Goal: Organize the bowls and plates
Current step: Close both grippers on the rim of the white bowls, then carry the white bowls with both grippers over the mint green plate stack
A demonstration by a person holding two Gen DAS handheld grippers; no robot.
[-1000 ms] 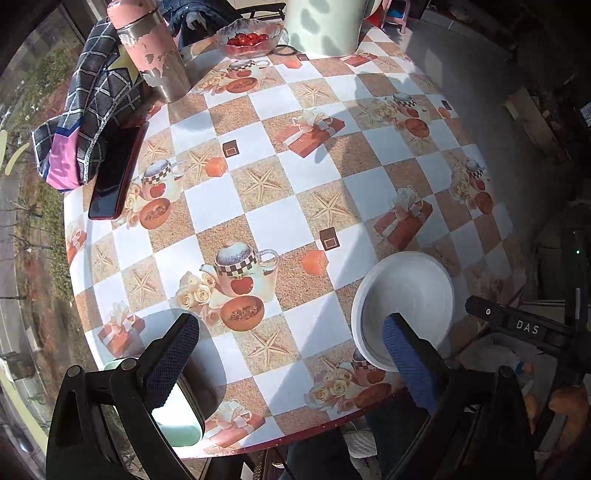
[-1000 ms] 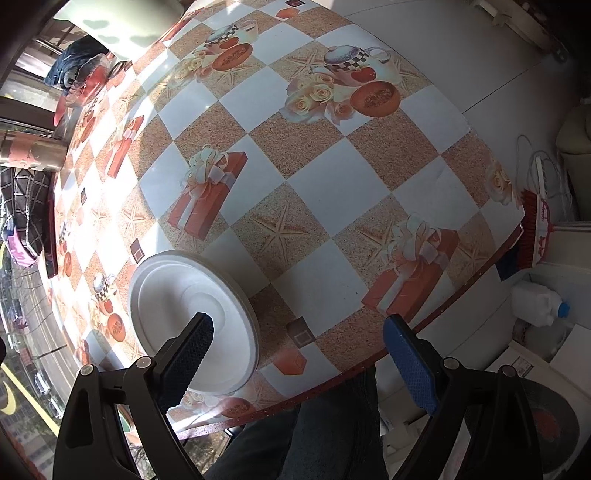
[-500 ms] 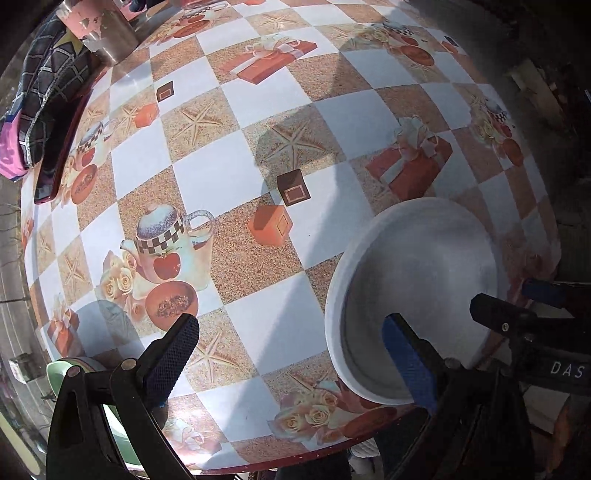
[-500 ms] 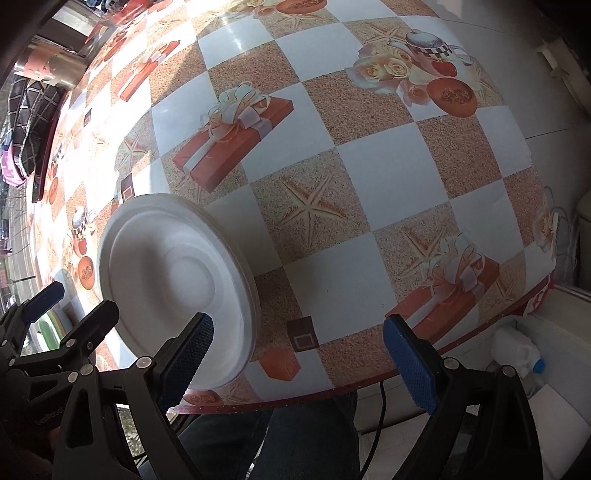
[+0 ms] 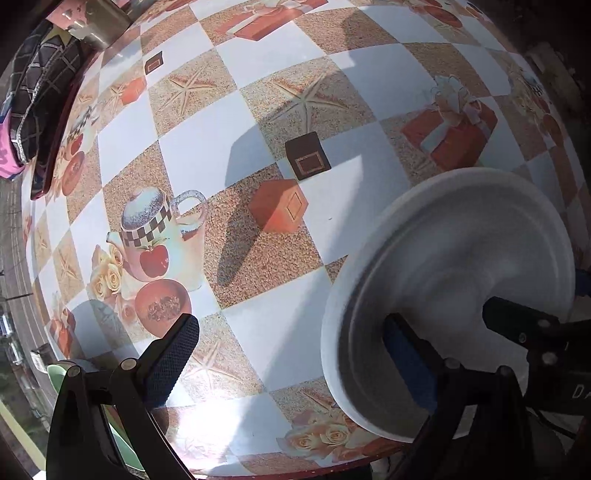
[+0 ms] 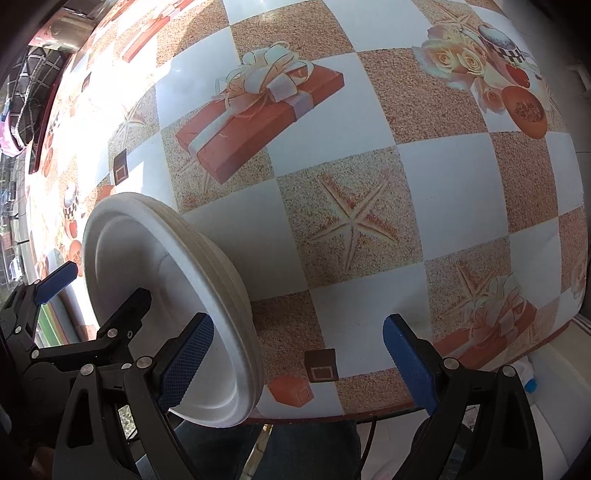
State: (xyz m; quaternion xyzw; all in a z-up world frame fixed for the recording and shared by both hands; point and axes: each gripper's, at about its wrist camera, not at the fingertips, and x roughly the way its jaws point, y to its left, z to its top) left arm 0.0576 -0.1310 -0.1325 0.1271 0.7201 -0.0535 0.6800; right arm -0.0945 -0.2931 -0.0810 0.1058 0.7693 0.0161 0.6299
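Observation:
A white plate (image 5: 454,280) lies near the front edge of the round table; it also shows in the right wrist view (image 6: 155,273). My left gripper (image 5: 291,365) is open, its right finger over the plate's inside and its left finger over the tablecloth. My right gripper (image 6: 295,365) is open, its left finger just over the plate's near right rim and its right finger over the table. The right gripper's tip (image 5: 517,321) shows over the plate in the left wrist view. A green dish (image 5: 62,373) sits low at the left, partly hidden by my left gripper.
The tablecloth (image 6: 369,221) has a checked print of gifts, starfish and teapots. A checked cloth (image 5: 33,92), a dark flat case and a metal cup (image 5: 92,26) lie at the far left. The table's front edge (image 6: 369,415) is close below both grippers.
Both grippers have moved closer to the plate and lower. The plate now fills more of both views, and the right gripper's left finger has reached its rim.

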